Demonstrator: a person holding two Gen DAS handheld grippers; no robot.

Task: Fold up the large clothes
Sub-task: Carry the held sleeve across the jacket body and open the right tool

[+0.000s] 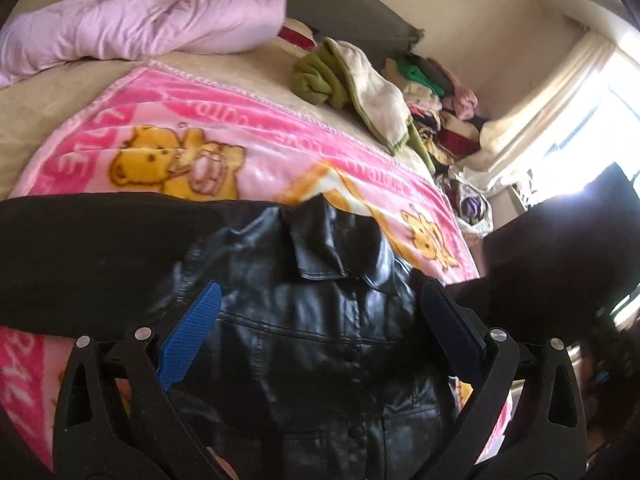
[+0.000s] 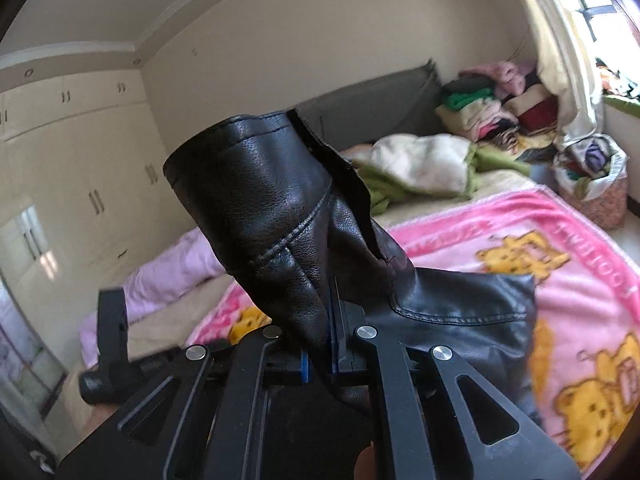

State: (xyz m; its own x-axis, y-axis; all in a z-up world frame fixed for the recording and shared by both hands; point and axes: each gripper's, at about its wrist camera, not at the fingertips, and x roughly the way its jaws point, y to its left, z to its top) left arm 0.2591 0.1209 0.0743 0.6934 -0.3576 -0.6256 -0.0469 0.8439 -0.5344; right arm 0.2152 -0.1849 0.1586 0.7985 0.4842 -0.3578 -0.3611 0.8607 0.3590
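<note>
A black leather jacket (image 1: pixel 320 248) lies front up, collar away from me, on the pink bear blanket (image 1: pixel 248 120). One black sleeve (image 1: pixel 80 260) stretches out to the left. My left gripper (image 1: pixel 320 286) hovers over the jacket's chest, open, its blue pads (image 1: pixel 192 332) wide apart and gripping nothing. My right gripper (image 2: pixel 334 304) is shut on the jacket's other sleeve (image 2: pixel 272 200), whose cuff stands up above the jaws, lifted off the bed. In the left wrist view that raised sleeve shows as a dark mass (image 1: pixel 560 260) on the right.
A crumpled pale pink duvet (image 1: pixel 140 16) lies at the head of the bed. A green and cream garment (image 1: pixel 352 80) and a stack of folded clothes (image 2: pixel 492 108) sit near the grey headboard (image 2: pixel 368 100). A filled bag (image 2: pixel 596 184) stands by the bright window; wardrobes (image 2: pixel 80 152) line the wall.
</note>
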